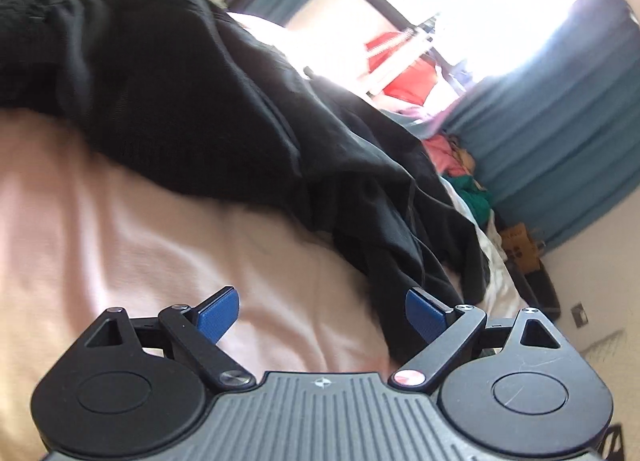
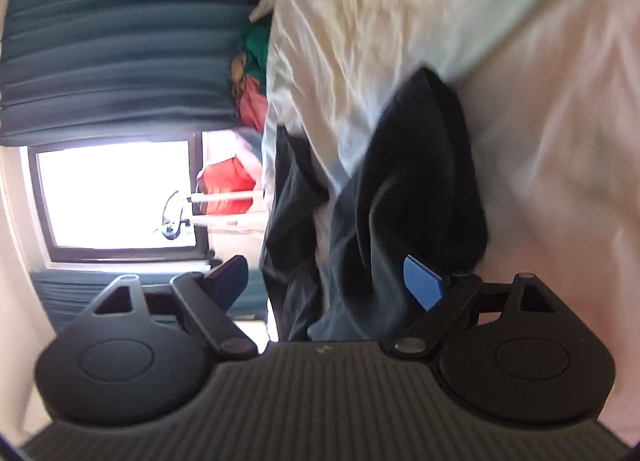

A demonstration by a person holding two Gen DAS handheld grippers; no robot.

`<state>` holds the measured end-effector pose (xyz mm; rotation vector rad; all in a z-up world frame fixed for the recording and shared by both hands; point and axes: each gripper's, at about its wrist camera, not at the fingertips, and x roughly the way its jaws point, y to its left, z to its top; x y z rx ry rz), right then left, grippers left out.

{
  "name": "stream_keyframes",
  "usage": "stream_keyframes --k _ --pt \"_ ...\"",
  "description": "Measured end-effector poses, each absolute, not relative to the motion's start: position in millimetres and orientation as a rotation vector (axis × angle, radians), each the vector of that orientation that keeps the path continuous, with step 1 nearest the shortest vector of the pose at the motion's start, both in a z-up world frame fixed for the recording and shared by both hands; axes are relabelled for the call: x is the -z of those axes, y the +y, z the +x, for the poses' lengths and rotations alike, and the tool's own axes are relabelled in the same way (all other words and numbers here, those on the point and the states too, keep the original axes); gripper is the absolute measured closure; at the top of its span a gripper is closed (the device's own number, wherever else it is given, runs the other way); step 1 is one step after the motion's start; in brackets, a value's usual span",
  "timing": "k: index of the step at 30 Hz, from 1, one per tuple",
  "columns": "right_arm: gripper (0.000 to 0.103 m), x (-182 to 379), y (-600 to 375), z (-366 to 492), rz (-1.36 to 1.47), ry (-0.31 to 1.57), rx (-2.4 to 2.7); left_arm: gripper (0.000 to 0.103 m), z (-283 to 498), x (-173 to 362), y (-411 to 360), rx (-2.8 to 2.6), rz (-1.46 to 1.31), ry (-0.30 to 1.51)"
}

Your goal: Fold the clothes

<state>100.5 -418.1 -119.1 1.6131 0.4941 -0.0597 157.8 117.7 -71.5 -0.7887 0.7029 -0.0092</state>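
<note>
A black garment (image 1: 192, 101) lies crumpled across the pale pink bed sheet (image 1: 120, 229), running from the upper left down to the lower right. My left gripper (image 1: 322, 315) hovers over the sheet with its jaws wide open and only sheet between them. Its right pad (image 1: 426, 317) is close to the garment's lower end. The right wrist view is rolled on its side. There the black garment (image 2: 420, 165) hangs down in folds between the wide-open fingers of my right gripper (image 2: 326, 285). Neither pad presses on the cloth.
A white duvet (image 2: 360, 21) lies crumpled beside the garment. Teal curtains (image 1: 560, 133) hang at a bright window (image 2: 116, 193). A heap of coloured clothes (image 1: 460, 165) sits by the bed's edge, and red cloth (image 1: 408, 77) hangs on a rack.
</note>
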Motion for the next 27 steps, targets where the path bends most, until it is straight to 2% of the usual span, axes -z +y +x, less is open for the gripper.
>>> stream_keyframes --k 1,4,8,11,15,16,18,20,23,25,26,27 --pt "0.015 126 -408 103 1.640 0.516 0.041 0.010 153 67 134 -0.029 -0.828 0.706" --pt "0.015 141 -385 109 1.669 0.518 0.011 0.000 141 61 183 -0.127 -0.943 0.701" --pt "0.015 158 -366 122 1.695 0.635 -0.005 0.000 142 76 232 -0.191 -1.092 0.726" --pt "0.015 164 -367 128 1.672 0.610 0.037 0.000 148 99 256 -0.221 -1.228 0.719" --pt "0.015 174 -373 131 1.715 0.549 0.111 0.001 160 120 275 -0.243 -1.329 0.593" --pt "0.023 175 -374 131 1.727 0.532 0.128 0.001 162 120 279 -0.254 -1.332 0.551" --pt "0.033 168 -378 128 1.697 0.519 0.167 0.010 165 116 285 -0.291 -1.309 0.497" --pt "0.033 160 -381 123 1.682 0.486 0.185 0.015 165 116 292 -0.309 -1.313 0.468" --pt "0.039 152 -384 127 1.634 0.516 0.202 0.036 163 118 297 -0.340 -1.343 0.470" --pt "0.051 148 -385 126 1.614 0.551 0.223 0.044 161 114 302 -0.349 -1.346 0.479" --pt "0.054 145 -386 126 1.591 0.559 0.227 0.050 161 111 305 -0.352 -1.345 0.485" --pt "0.062 141 -387 127 1.552 0.567 0.229 0.054 160 108 308 -0.354 -1.344 0.491"
